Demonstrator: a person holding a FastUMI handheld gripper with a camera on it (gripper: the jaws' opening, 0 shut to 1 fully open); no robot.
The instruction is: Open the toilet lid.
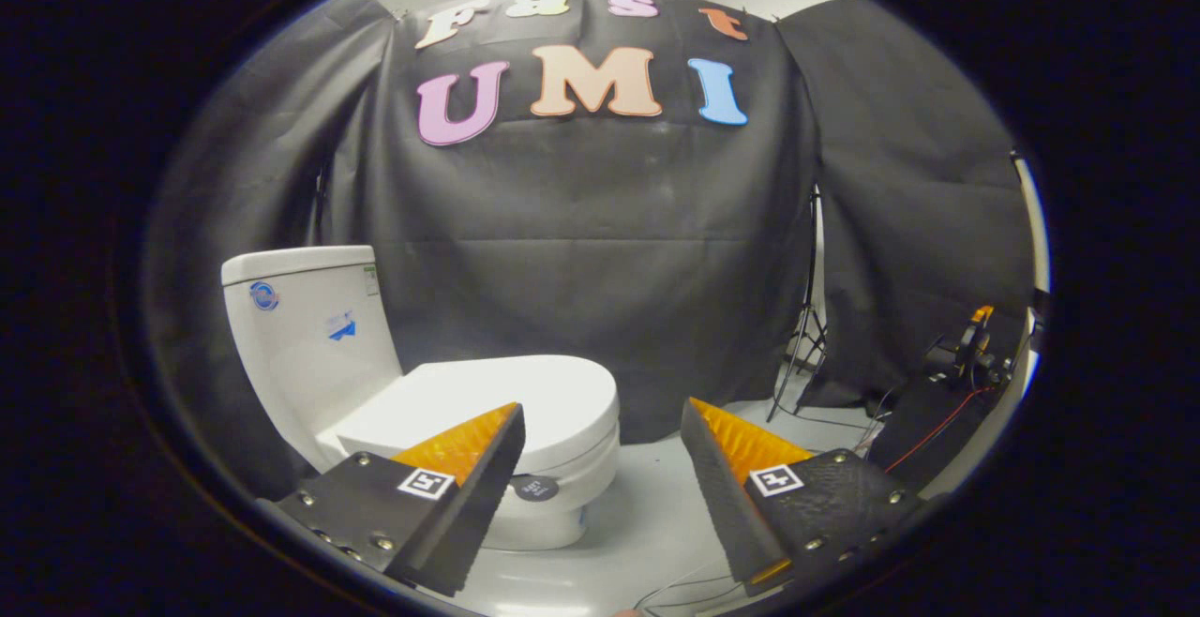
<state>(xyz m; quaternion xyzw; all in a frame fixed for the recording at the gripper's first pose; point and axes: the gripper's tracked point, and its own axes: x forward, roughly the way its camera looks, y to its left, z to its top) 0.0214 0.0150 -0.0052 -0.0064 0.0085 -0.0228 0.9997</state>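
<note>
Gripper (600, 420): held with fingers spread wide, nothing between them.
Toilet lid (506, 401): seen lying closed on the toilet (309, 336), just ahead of the left finger, partly hidden by it.
Floor (647, 514): pale.

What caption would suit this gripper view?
Open gripper faces a white toilet, its lid down, just beyond the fingers.

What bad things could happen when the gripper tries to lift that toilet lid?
The gripper is open and off to the side of the closed toilet lid, so it might miss the lid's front edge. The lid looks smooth and rounded, so the fingers could slip off and let it drop. Cables lie on the floor near the tripod; someone could trip.
</note>
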